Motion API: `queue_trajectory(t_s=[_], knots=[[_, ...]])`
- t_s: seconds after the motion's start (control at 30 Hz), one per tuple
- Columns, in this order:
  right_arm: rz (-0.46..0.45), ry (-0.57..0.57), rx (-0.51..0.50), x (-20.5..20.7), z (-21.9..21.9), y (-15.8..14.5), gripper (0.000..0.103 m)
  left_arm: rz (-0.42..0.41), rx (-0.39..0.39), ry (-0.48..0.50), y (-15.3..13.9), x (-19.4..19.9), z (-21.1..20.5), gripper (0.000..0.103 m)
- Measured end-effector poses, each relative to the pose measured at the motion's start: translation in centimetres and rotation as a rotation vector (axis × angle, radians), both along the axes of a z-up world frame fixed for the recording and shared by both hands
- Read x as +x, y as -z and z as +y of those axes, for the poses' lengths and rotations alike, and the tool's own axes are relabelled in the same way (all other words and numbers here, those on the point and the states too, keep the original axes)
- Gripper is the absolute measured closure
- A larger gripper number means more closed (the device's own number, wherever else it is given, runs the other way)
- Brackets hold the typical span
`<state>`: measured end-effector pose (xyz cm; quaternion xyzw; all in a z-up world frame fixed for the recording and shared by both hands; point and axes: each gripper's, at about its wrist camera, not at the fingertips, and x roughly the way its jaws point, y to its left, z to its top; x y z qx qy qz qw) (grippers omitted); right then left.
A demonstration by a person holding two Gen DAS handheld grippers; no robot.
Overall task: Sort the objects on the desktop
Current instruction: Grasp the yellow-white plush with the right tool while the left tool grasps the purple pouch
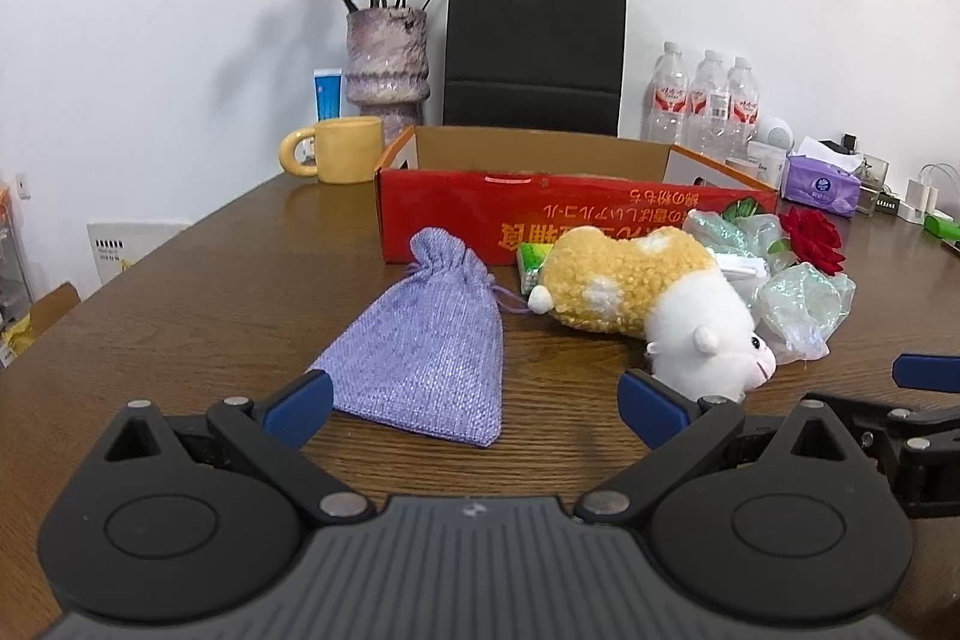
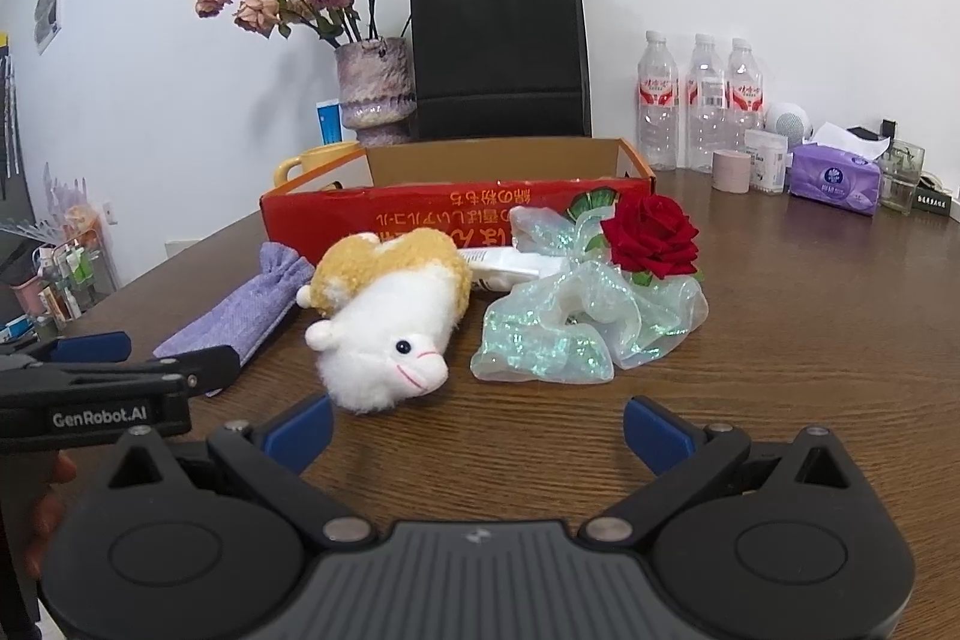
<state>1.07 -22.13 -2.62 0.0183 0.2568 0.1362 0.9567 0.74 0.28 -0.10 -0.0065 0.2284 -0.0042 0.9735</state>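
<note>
Awaiting sorting on the desk [image 1: 180,292]: lavender drawstring pouch [image 1: 420,358], plush hamster [image 2: 384,316], wrapped red rose [image 2: 651,235], all before the seemingly unfilled red cardboard box [image 1: 540,214]. Left hand-held gripper [image 1: 474,409] and right hand-held gripper [image 2: 477,427] both spread wide, holding nothing.

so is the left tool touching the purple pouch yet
Apart. The left wrist view shows the left tool open, wood grain of the table visible between its pads and the purple pouch.
</note>
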Motion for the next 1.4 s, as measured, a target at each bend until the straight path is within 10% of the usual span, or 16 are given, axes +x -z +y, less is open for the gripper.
queue_trajectory(t_s=[0.97, 1.4], knots=[[0.11, -0.194, -0.029, 7.7, 2.8, -4.1, 0.003, 0.192, -0.007, -0.045, -1.9, 8.5, 4.1, 0.0], [0.316, -0.253, -0.061, 12.7, 6.0, -2.4, 0.018, 0.295, 0.03, 0.019, -0.4, 12.0, 4.5, 0.0]])
